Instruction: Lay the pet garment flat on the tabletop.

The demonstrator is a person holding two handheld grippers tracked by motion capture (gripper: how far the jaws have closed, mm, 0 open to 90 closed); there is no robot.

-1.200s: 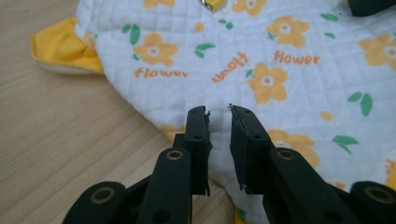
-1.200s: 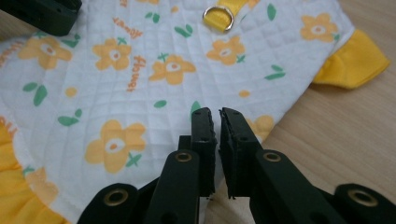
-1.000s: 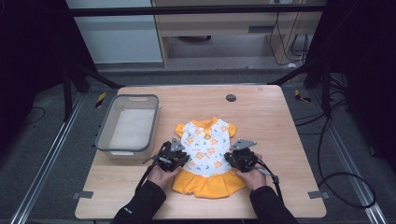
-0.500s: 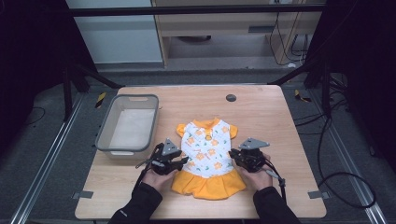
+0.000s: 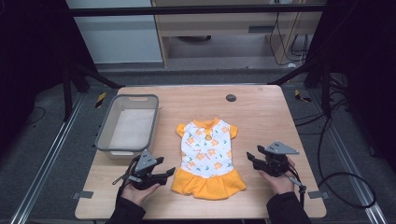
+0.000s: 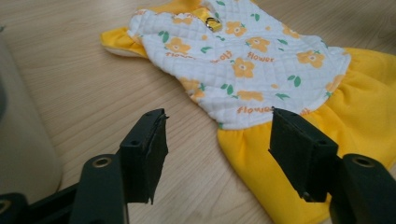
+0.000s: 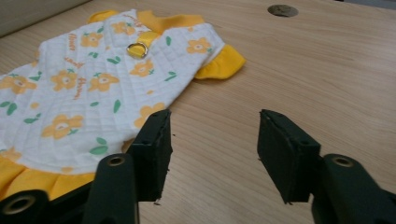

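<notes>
Pale wooden surface [image 5: 261,116], small floral dress [image 5: 207,156] flat between left tongs [image 5: 167,173] and right tongs [image 5: 252,158]. Both tongs gaping, empty. "flower" printed repeatedly on white bodice.

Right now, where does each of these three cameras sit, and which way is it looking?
High view: above the person's side, looking forward and down on the table, tray, dress, both hands, left gripper and right gripper.
Left gripper view: rides the left gripper, looking between its open jaws at the dress.
Right gripper view: rides the right gripper, jaws open over bare wood beside the dress.
All views share the dress.
</notes>
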